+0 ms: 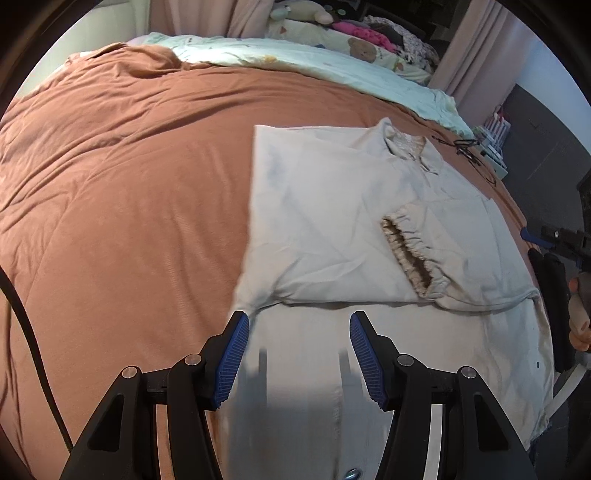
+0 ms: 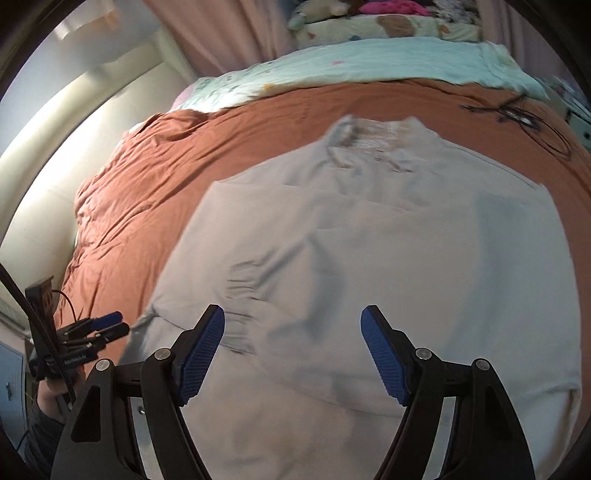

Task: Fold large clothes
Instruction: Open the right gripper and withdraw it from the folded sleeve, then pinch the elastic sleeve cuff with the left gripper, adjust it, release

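Observation:
A large cream garment (image 1: 332,206) lies spread on the brown duvet (image 1: 129,184), collar (image 1: 402,142) at the far end. Its sides are folded inward, and one sleeve lies across the middle, ending in an elastic cuff (image 1: 410,254). My left gripper (image 1: 299,319) hangs open over the garment's near left part, with nothing between its blue pads. In the right wrist view the garment (image 2: 388,240) looks blurred. My right gripper (image 2: 293,314) stands open above it, near the cuff (image 2: 240,295), and holds nothing. The left gripper (image 2: 114,324) shows at the left edge of that view.
A mint blanket (image 1: 295,55) and bear-print pillows (image 1: 362,48) lie at the head of the bed. A black cable tangle (image 1: 469,147) rests on the duvet beyond the collar. Pink curtains (image 2: 221,29) hang behind. A pale wall (image 2: 55,147) runs along the bed's left side.

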Tool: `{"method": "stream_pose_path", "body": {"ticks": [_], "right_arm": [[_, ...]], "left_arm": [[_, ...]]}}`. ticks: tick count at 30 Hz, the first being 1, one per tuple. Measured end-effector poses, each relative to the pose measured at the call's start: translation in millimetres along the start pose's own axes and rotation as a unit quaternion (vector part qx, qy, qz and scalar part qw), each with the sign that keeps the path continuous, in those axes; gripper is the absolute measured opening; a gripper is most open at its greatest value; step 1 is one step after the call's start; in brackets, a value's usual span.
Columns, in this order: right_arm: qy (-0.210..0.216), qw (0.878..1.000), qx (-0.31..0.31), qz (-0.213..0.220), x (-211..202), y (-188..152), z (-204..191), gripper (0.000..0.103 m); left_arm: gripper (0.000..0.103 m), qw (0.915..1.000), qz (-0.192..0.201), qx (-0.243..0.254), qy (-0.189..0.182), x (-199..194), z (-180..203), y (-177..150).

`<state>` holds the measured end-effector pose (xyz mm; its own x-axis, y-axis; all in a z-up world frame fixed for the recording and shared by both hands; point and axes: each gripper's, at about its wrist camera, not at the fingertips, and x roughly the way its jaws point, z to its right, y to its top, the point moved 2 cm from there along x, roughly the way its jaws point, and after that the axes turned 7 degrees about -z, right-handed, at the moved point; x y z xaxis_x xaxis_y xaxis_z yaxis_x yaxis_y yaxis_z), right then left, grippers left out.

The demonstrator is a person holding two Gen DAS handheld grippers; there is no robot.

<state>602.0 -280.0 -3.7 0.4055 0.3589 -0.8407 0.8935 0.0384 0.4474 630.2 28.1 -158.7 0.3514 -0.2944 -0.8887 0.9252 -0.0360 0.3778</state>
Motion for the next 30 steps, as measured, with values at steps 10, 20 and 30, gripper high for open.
{"method": "stream_pose_path", "body": {"ticks": [10,20,30], "right_arm": [[-0.083,0.993,0.086,0.022,-57,-67,120,0.075],[-0.165,0.975,0.148,0.015,-79,-118,186,0.075],[-0.213,0.964,0.156,-0.021,-52,-133,204,0.052]], "left_arm": [[0.075,0.9985,-0.027,0.034,-0.034,41,80,30],[0.075,0.9941,-0.096,0.036,-0.037,103,125,47],[0.043,0.9933,-0.112,0.028,-0.001,129,137,52]]}}
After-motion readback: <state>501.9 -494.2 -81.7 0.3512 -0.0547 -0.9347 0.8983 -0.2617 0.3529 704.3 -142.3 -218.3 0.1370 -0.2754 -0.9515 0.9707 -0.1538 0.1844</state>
